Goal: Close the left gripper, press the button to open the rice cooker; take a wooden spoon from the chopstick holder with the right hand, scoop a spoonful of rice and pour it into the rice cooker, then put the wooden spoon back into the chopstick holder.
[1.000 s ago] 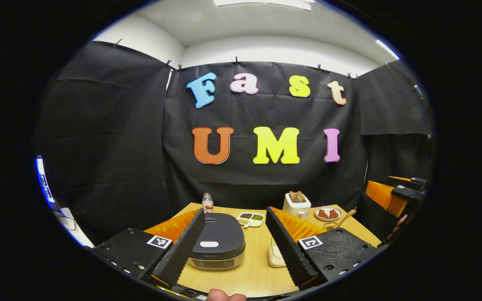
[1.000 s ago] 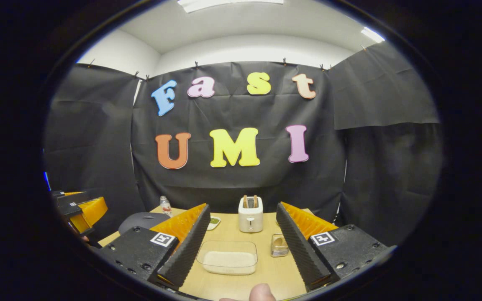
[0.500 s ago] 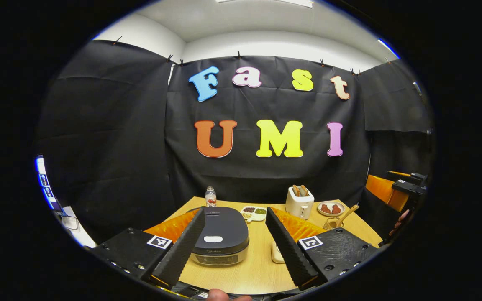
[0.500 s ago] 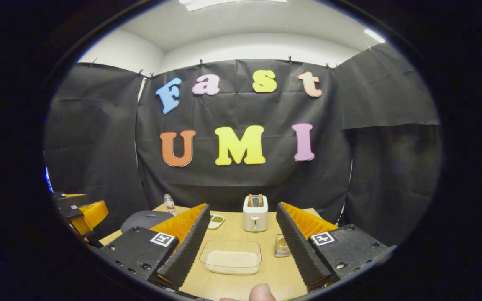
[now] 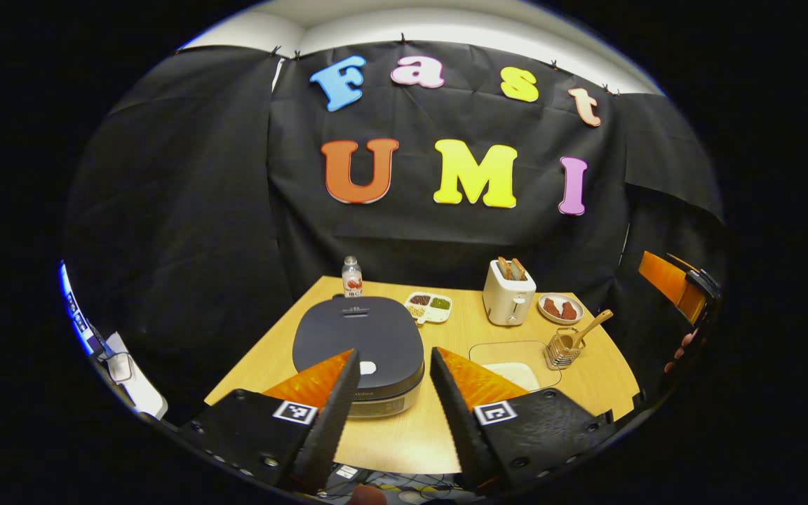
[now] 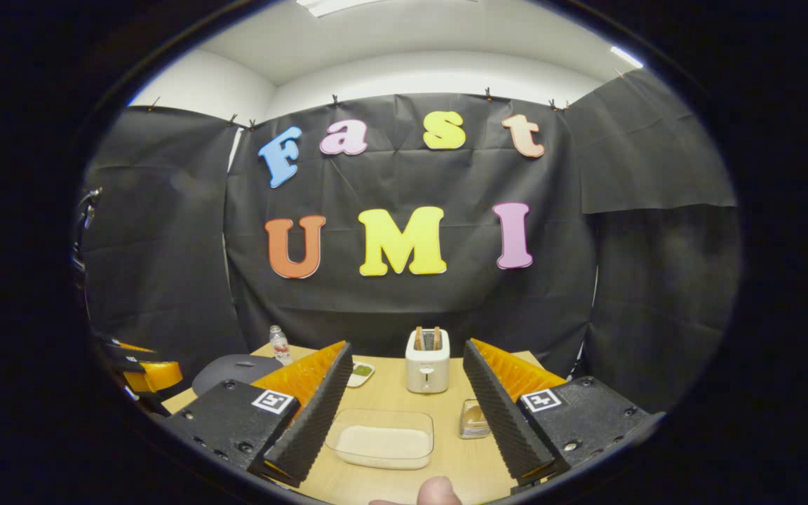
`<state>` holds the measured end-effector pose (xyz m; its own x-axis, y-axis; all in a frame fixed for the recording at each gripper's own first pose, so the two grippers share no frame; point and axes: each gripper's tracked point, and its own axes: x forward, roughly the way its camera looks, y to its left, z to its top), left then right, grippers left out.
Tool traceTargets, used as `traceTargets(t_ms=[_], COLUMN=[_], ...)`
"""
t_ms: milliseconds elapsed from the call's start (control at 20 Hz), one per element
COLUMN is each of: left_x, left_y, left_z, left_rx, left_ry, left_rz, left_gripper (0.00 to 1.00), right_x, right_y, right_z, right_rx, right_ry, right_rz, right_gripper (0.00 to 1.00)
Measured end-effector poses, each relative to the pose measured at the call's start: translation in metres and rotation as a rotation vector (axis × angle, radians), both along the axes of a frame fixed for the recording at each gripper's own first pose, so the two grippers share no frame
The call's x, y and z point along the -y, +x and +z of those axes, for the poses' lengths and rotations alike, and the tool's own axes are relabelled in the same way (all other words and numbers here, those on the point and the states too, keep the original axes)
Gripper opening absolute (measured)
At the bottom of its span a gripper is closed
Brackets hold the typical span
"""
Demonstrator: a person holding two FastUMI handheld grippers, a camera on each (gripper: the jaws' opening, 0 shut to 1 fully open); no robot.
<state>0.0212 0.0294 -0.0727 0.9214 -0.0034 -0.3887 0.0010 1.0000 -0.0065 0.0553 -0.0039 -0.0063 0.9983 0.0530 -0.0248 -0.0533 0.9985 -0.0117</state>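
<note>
Your left gripper (image 5: 391, 365) hangs above the closed rice cooker (image 5: 358, 344), fingers narrowed but still parted, framing its white button (image 5: 367, 367). Your right gripper (image 6: 404, 365) hovers with fingers spread over the clear rice container (image 6: 380, 440). Farther right, the wooden spoon (image 5: 590, 326) leans in the chopstick holder (image 5: 562, 348).

A dark charcoal-grey rice cooker (image 5: 358, 339) with a small white oval button (image 5: 367, 367) sits on the pale wooden desk (image 5: 404, 435). At 2 o'clock from it stands a white toaster (image 5: 508, 301). A clear plastic container (image 6: 380, 439) holds whitish rice. A light-brown wooden spoon (image 5: 590, 326) leans in a wire chopstick holder (image 5: 562, 348).
</note>
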Motion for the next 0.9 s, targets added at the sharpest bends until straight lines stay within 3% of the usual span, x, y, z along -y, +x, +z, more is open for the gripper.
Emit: traceTargets(t_ms=[50,100,250,400,500,550,900], left_x=[-0.004,-0.010,-0.016,-0.018,-0.029,-0.028,-0.048], left_y=[0.005,0.011,0.024,0.034,0.051,0.052,0.081], left_z=[-0.002,-0.006,-0.030,-0.044,-0.063,-0.067,-0.104], left_rx=[-0.030,-0.064,-0.191,-0.284,-0.309,-0.338,-0.433], left_ry=[-0.007,-0.013,-0.073,-0.134,-0.118,-0.138,-0.145], left_rz=[0.012,0.022,0.033,0.035,0.044,0.034,0.040], left_gripper=[0.67,0.47,0.44,0.07,0.06,0.00,0.00], right_x=[0.002,0.005,0.018,0.034,0.045,0.050,0.080], right_y=[0.006,0.011,0.030,0.043,0.051,0.054,0.060], right_z=[0.002,0.003,0.003,0.002,-0.002,-0.004,-0.021], right_rx=[0.005,0.009,0.012,0.007,-0.004,-0.012,-0.059], right_ry=[0.003,0.007,0.022,0.045,0.060,0.067,0.082], right_rz=[0.001,0.001,-0.009,-0.039,-0.065,-0.074,-0.146], right_gripper=[1.00,1.00,1.00,1.00,1.00,0.99,0.99])
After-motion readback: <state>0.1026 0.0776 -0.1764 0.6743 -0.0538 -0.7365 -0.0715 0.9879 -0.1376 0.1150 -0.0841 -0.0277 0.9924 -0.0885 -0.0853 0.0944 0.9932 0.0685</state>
